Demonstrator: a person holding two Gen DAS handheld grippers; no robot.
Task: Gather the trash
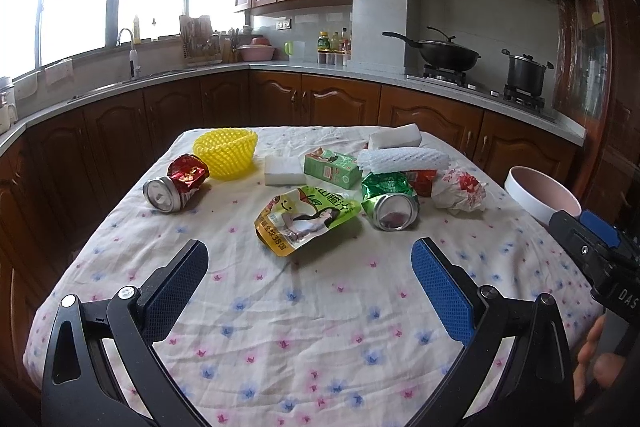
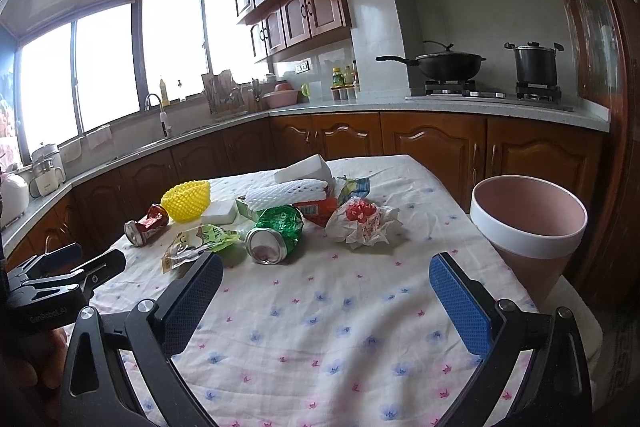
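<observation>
Your left gripper (image 1: 310, 261) and right gripper (image 2: 326, 277) both gape wide, empty, over bare tablecloth (image 2: 320, 327) at the near edge. The trash, including the crushed green can (image 2: 276, 237), clusters mid-table; the pink bin (image 2: 528, 227) stands beyond the right edge.
</observation>
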